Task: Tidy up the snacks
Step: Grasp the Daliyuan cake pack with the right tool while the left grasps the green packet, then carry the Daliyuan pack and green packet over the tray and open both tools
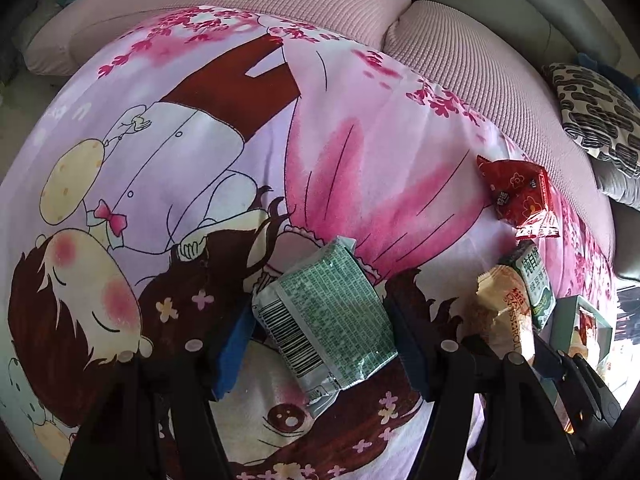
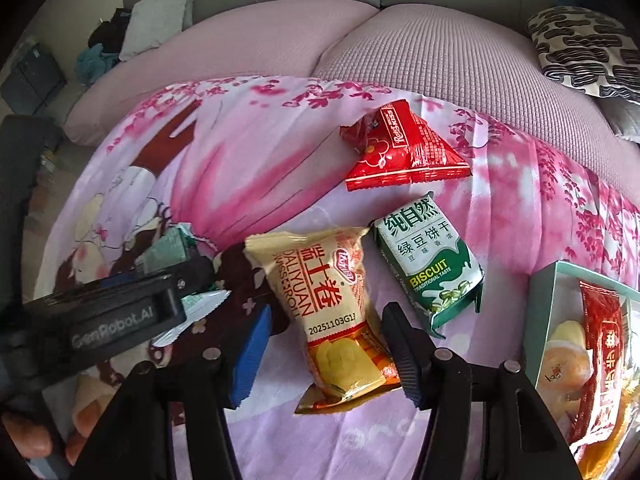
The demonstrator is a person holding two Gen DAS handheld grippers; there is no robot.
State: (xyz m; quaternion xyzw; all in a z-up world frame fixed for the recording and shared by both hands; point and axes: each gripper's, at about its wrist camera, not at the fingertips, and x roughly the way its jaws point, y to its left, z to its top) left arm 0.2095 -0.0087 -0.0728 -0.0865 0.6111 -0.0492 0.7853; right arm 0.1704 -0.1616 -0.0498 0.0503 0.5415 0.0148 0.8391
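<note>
1. Support surface: a soft printed cloth [image 2: 256, 148], pink and lilac with a cartoon figure, spread over a ribbed pink cushion [image 2: 420, 60]
2. Green packet [image 1: 324, 312]: crinkled foil pillow pack, barcode side up; it lies on the cloth between the fingers of the left gripper [image 1: 320, 344]. Jaws partly apart; whether the pads press the foil cannot be determined
3. Yellow roll packet [image 2: 340, 312]: glossy plastic with serrated ends, between the fingers of the right gripper [image 2: 328, 356]. Jaws partly apart, a visible gap on the blue-pad side; not gripped
4. Green biscuit packet [image 2: 432, 264]: boxy gusseted foil, at 2 o'clock of the yellow one, just beside it
5. Red packet [image 2: 400, 148]: shiny triangular pouch, at 12 o'clock of the biscuit packet
6. Teal box [image 2: 548, 312]: rigid card tray at 3 o'clock, holding wrapped snacks
</note>
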